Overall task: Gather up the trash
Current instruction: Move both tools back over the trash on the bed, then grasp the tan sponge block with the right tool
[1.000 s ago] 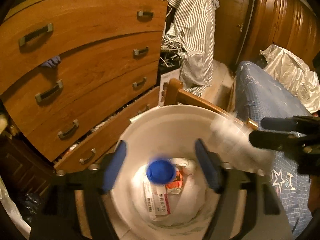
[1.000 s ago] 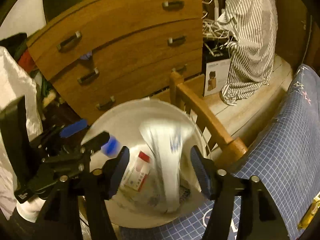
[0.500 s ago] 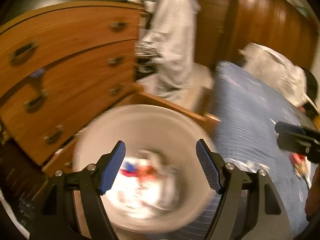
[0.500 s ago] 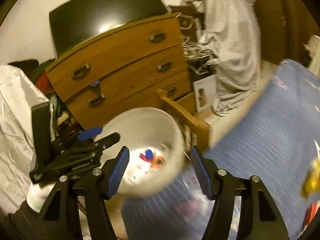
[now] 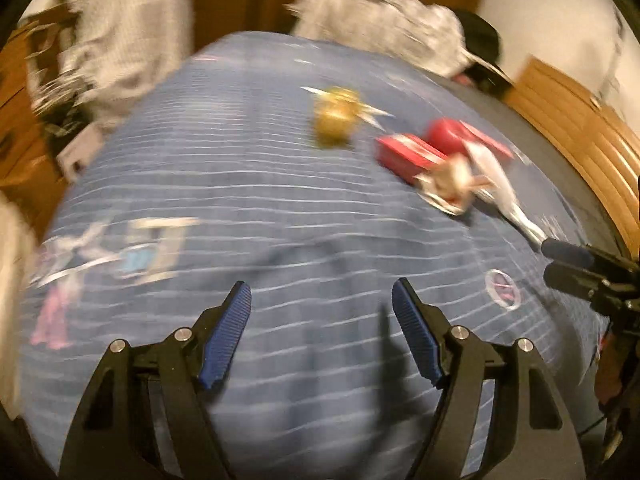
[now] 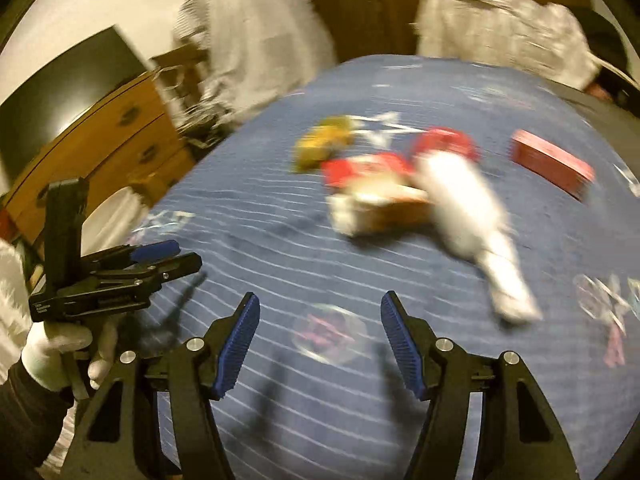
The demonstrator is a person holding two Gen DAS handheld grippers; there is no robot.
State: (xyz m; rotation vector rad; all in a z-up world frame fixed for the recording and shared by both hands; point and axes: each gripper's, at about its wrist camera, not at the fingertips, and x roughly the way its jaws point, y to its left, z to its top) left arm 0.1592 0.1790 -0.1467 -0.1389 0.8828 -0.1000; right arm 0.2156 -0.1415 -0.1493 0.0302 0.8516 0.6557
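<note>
Both views are blurred by motion. Trash lies on the blue patterned bed cover (image 5: 248,184): a yellow wrapper (image 5: 334,120), a red box (image 5: 408,156), a red round piece (image 5: 446,134), a crumpled packet (image 5: 450,184) and a white wrapper (image 5: 500,184). In the right wrist view they are the yellow wrapper (image 6: 322,142), the crumpled packet (image 6: 380,204), the white wrapper (image 6: 472,216) and a red box (image 6: 550,162). My left gripper (image 5: 322,320) is open and empty above the cover. My right gripper (image 6: 320,336) is open and empty, short of the trash. The white bin (image 6: 108,220) shows at the left.
A wooden dresser (image 6: 100,148) and a dark screen (image 6: 68,92) stand at the left. A striped shirt (image 6: 256,44) hangs behind the bed. A silvery bag (image 5: 380,20) and a black cap (image 5: 482,44) lie at the far end. A wooden frame (image 5: 580,120) runs along the right.
Both grippers have swung from over the white bin to over the bed. A white wrapper dropped from the right gripper into the bin. Both are empty now.
</note>
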